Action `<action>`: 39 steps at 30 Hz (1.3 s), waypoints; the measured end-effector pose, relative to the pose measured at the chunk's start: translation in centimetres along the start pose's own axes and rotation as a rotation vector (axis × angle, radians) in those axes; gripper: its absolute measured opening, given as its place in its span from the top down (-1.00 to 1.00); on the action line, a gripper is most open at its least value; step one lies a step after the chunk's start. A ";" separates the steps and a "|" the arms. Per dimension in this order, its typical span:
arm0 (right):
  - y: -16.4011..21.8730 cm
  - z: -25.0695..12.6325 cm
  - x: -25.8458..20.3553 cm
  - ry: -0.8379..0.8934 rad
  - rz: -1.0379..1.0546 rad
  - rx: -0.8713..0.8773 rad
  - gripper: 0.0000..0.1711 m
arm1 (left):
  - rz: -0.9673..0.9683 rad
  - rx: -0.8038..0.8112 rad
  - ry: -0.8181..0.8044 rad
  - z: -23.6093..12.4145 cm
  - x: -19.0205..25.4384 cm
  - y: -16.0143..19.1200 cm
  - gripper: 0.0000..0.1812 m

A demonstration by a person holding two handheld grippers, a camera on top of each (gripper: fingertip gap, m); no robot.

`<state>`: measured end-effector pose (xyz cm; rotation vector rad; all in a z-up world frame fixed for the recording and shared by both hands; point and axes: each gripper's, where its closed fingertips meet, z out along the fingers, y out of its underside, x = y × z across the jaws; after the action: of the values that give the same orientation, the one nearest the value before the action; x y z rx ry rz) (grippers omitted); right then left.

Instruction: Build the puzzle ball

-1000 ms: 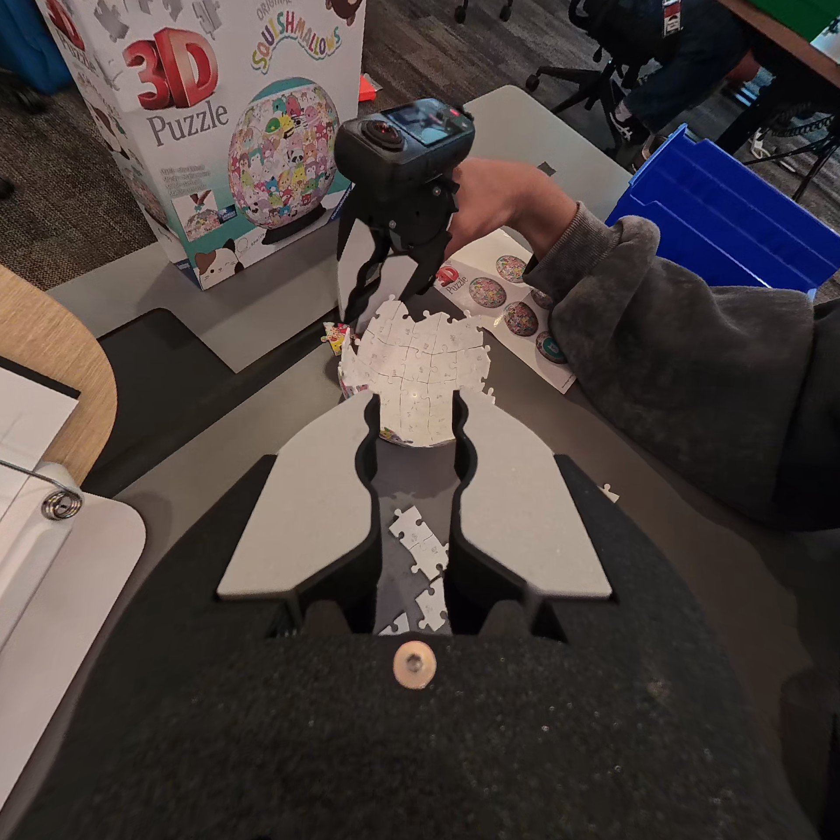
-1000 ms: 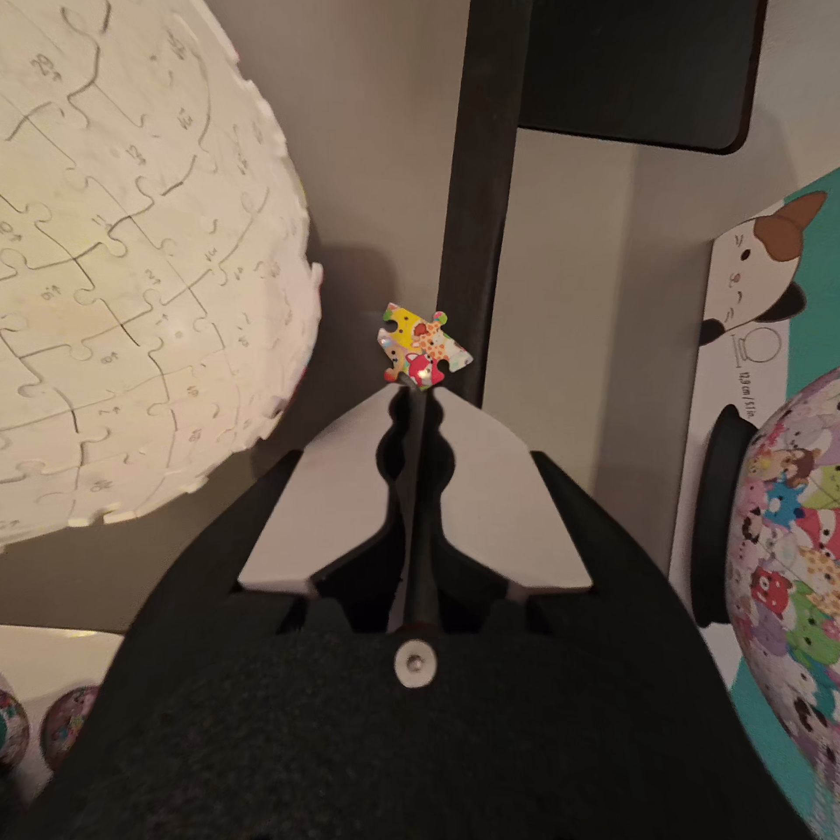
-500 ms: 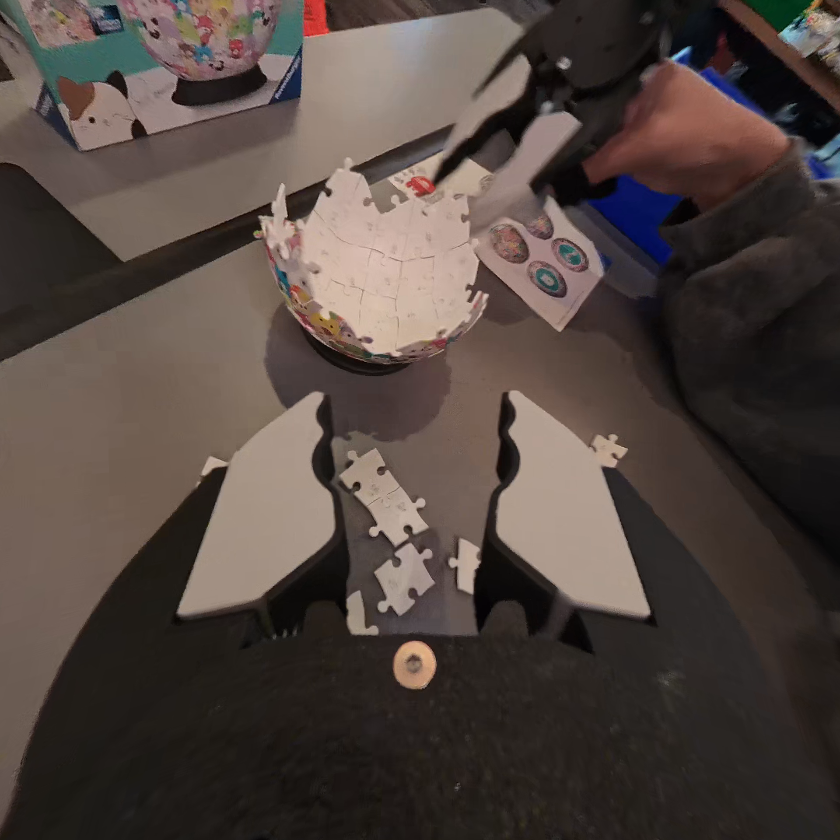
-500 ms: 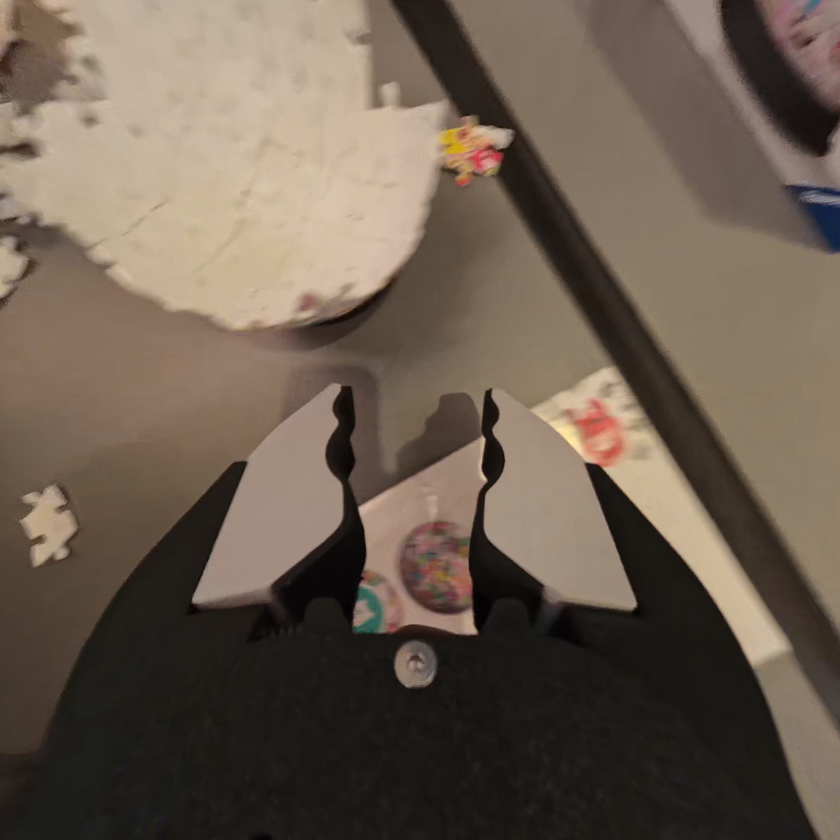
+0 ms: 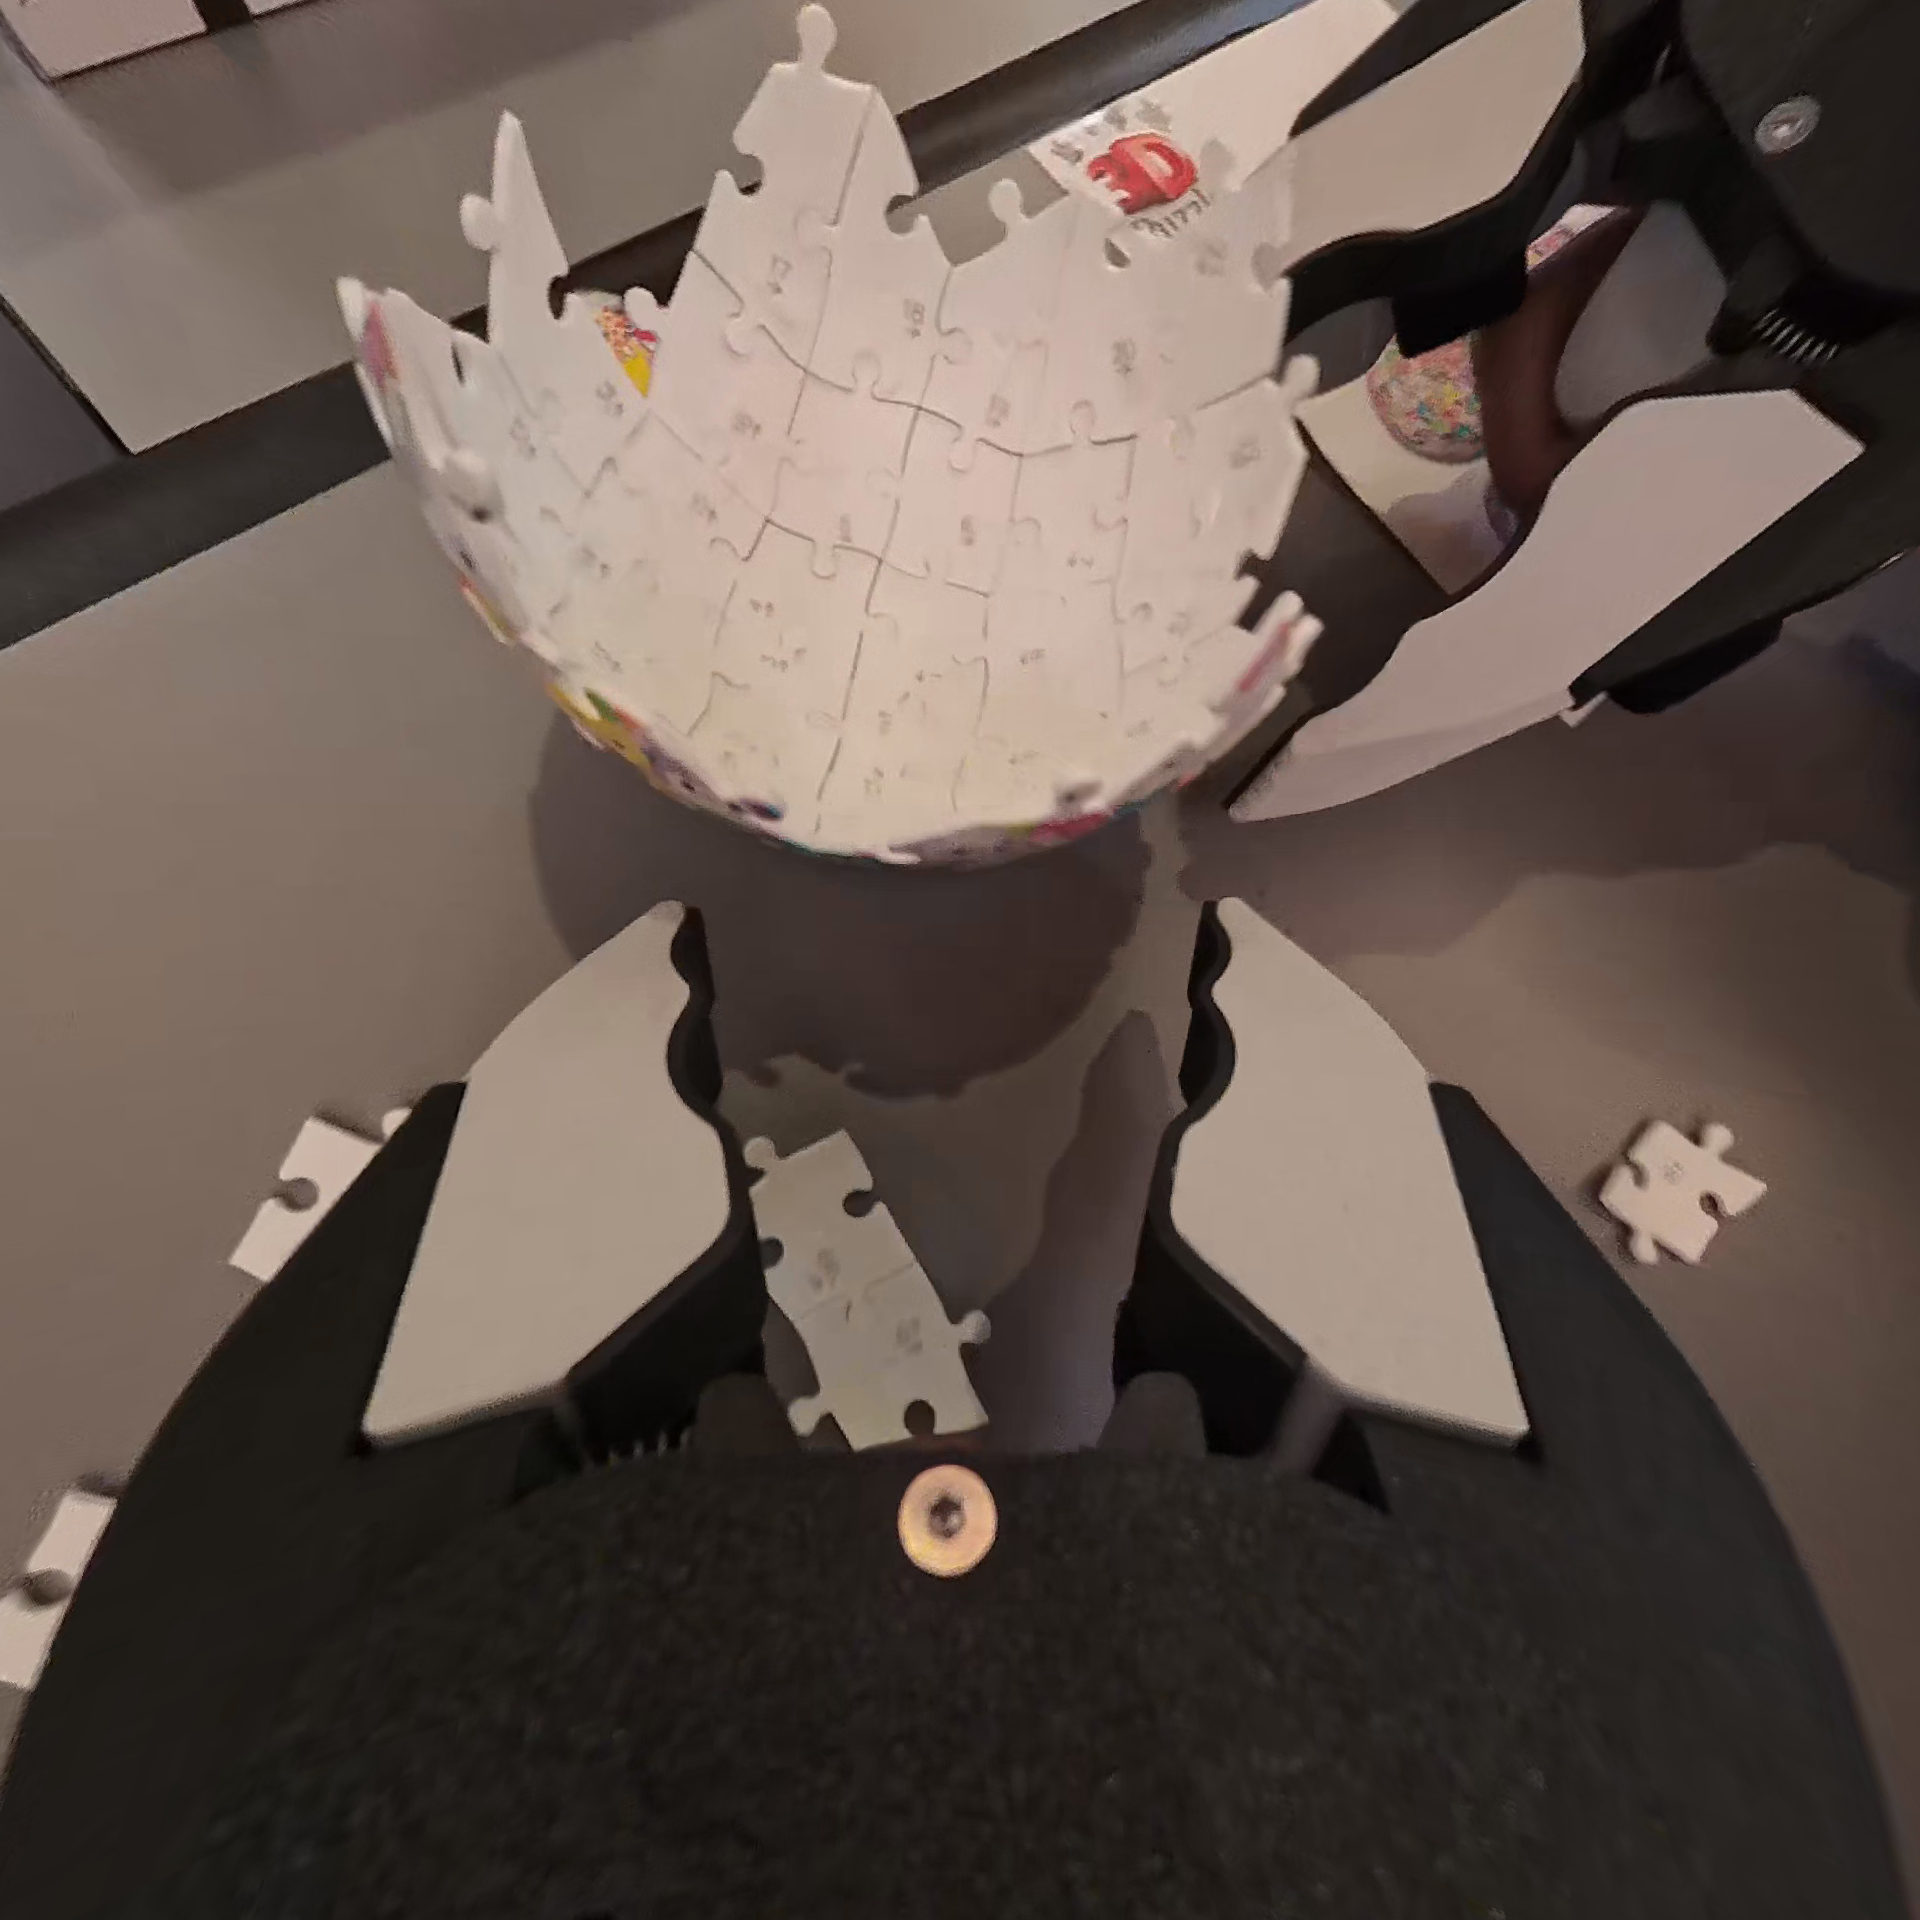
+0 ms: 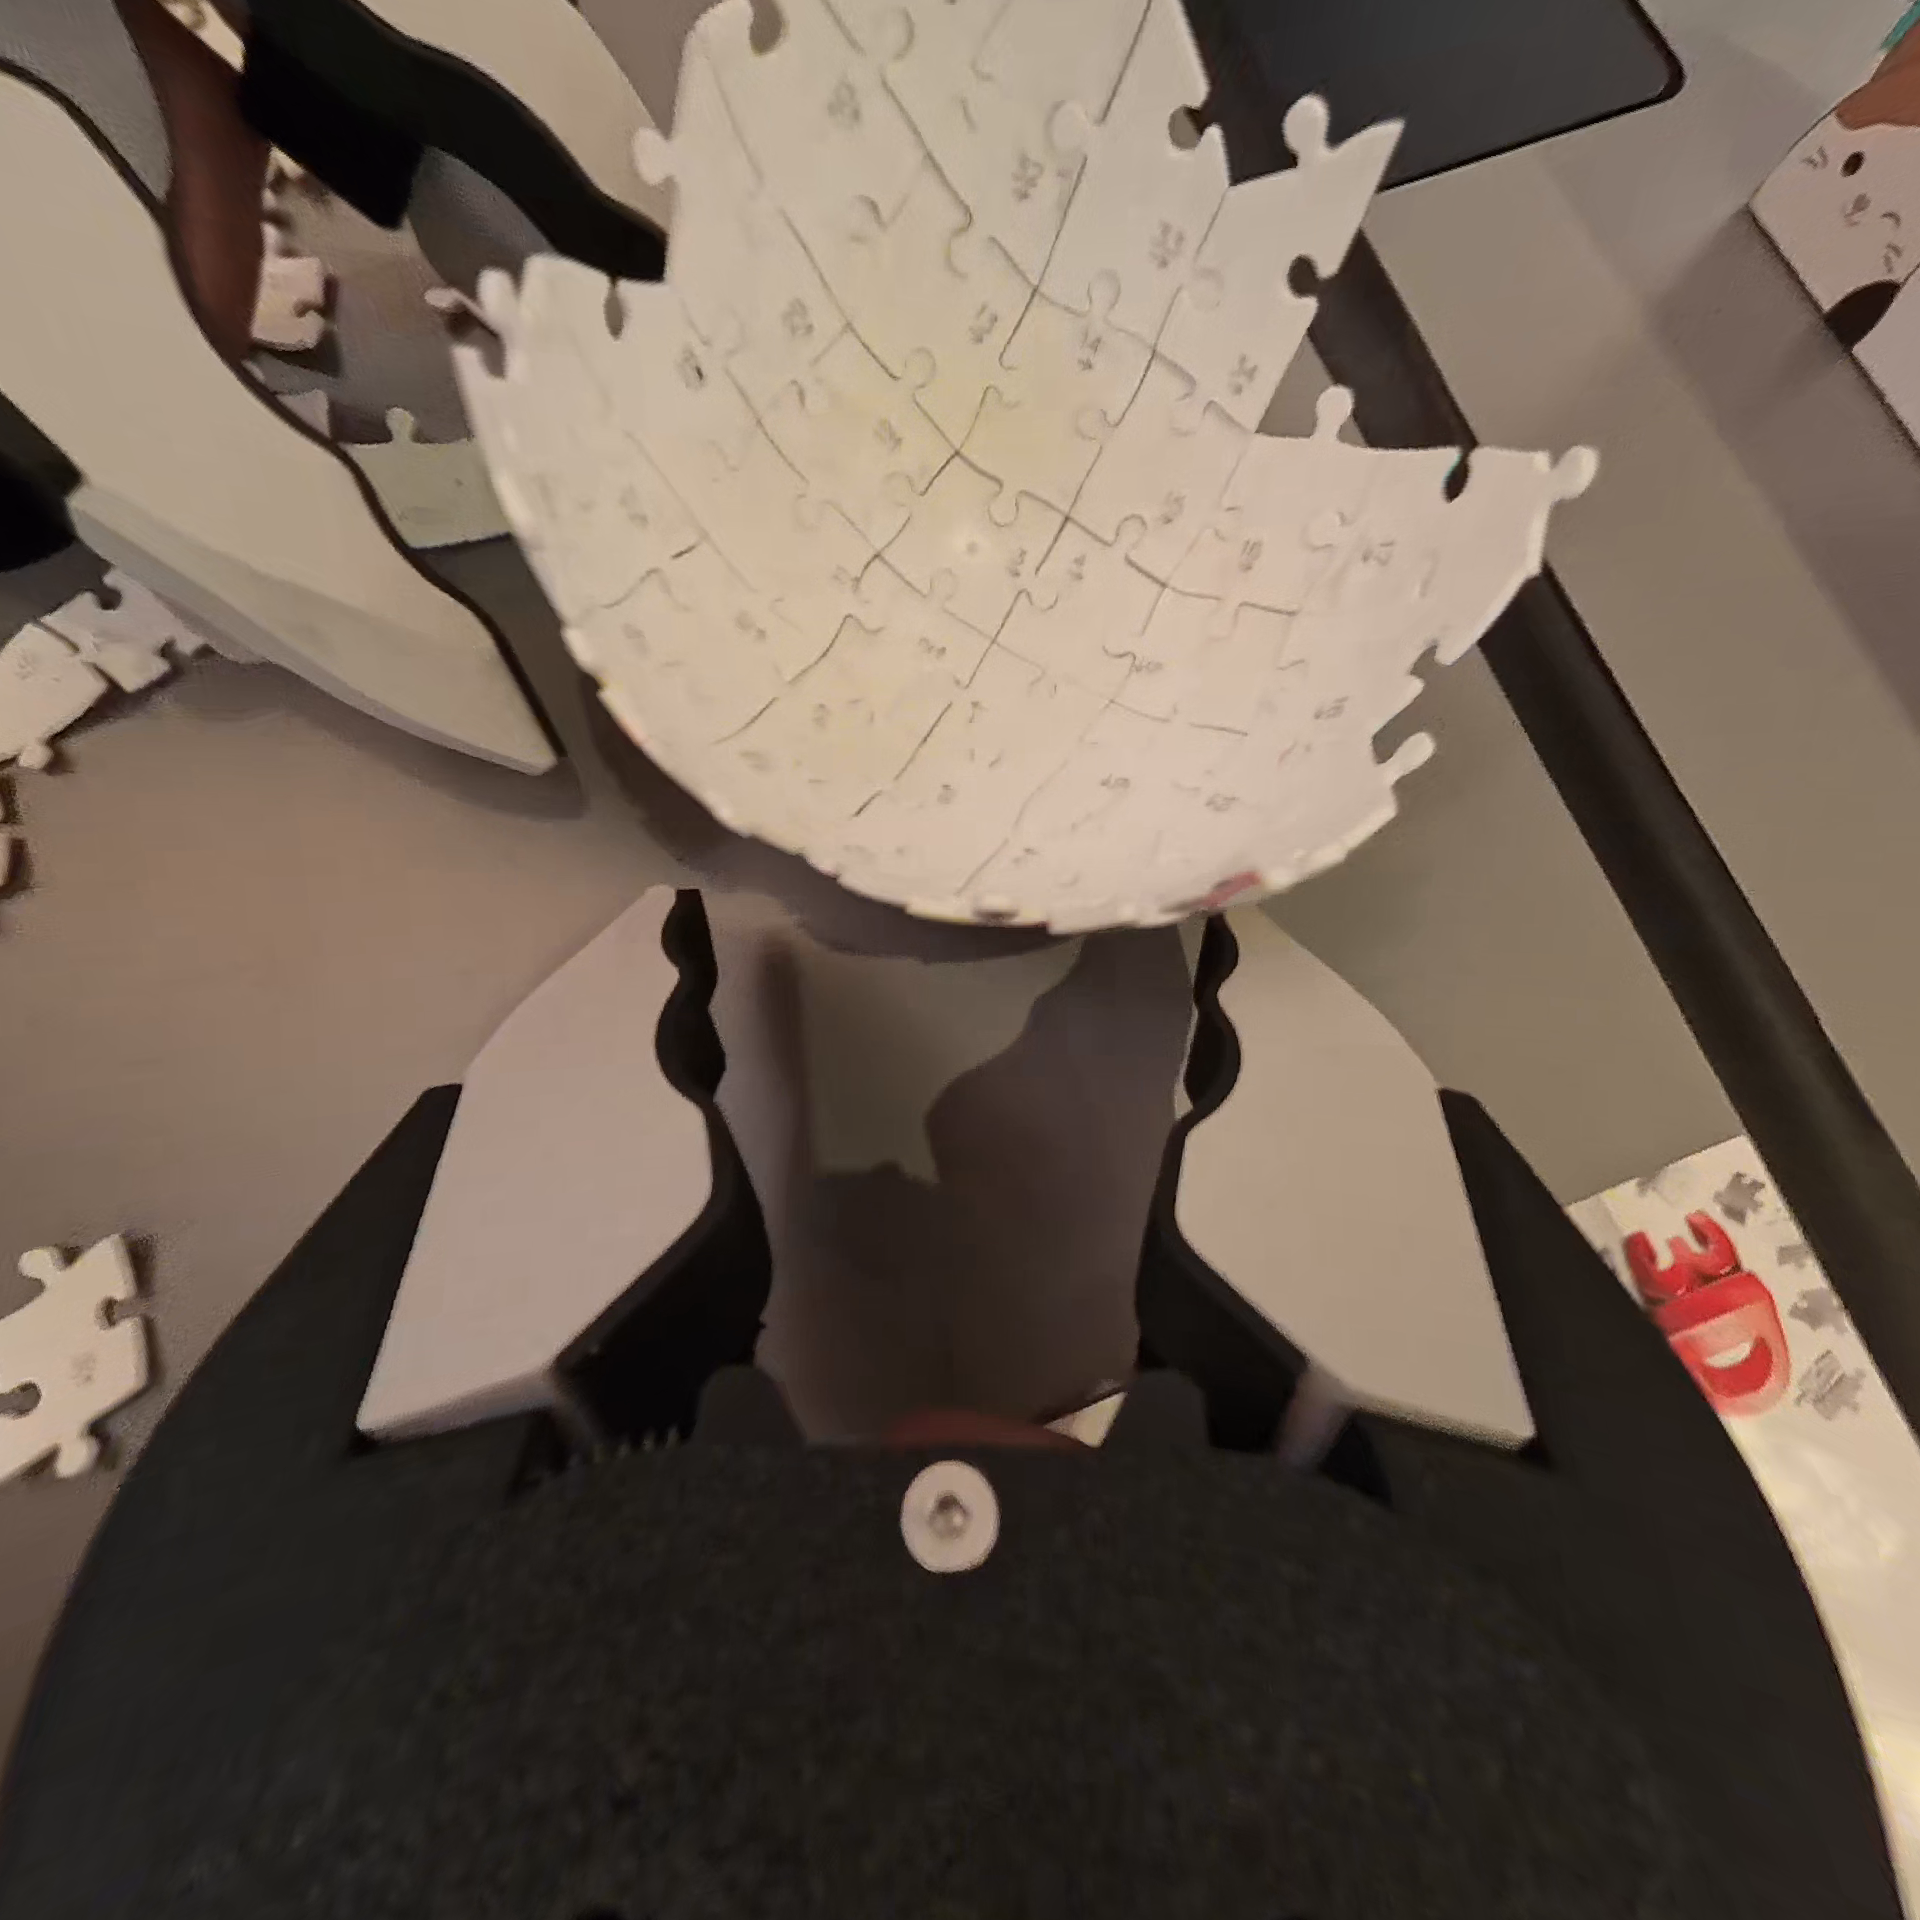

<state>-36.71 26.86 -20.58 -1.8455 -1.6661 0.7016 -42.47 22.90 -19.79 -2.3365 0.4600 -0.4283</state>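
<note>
- The half-built puzzle ball [image 5: 883, 540] sits on the grey bench [image 5: 260, 831] as an open bowl, white numbered insides facing up and a jagged rim of tabs.
- The left gripper [image 5: 951, 997] is spread wide and holds nothing, its fingers just short of the ball's near edge.
- A joined strip of loose pieces [image 5: 868, 1299] lies face down on the bench between its fingers; a single piece [image 5: 1678, 1205] lies to the right.
- The right gripper [image 6: 945, 997] is also released and empty, close beside the ball.
- A printed leaflet [image 6: 1766, 1340] lies on the bench near it.
</note>
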 end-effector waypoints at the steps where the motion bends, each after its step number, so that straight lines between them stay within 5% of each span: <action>1: 0.1 0.1 0.1 -0.021 0.000 -0.017 -0.02 | -0.008 -0.005 0.007 0.3 -0.1 0.0 0.05; 19: 0.4 1.1 -1.6 -0.156 -0.018 -0.062 0.01 | 0.015 -0.064 0.100 1.6 2.3 0.7 -0.02; 39: 4.7 -2.8 -12.3 -0.162 -0.018 -0.129 -0.02 | 0.091 -0.152 0.173 -2.8 10.6 7.3 -0.01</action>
<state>-32.60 14.05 -21.67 -1.9029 -1.8679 0.7704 -35.82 11.63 -21.10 -2.4229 0.7009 -0.5725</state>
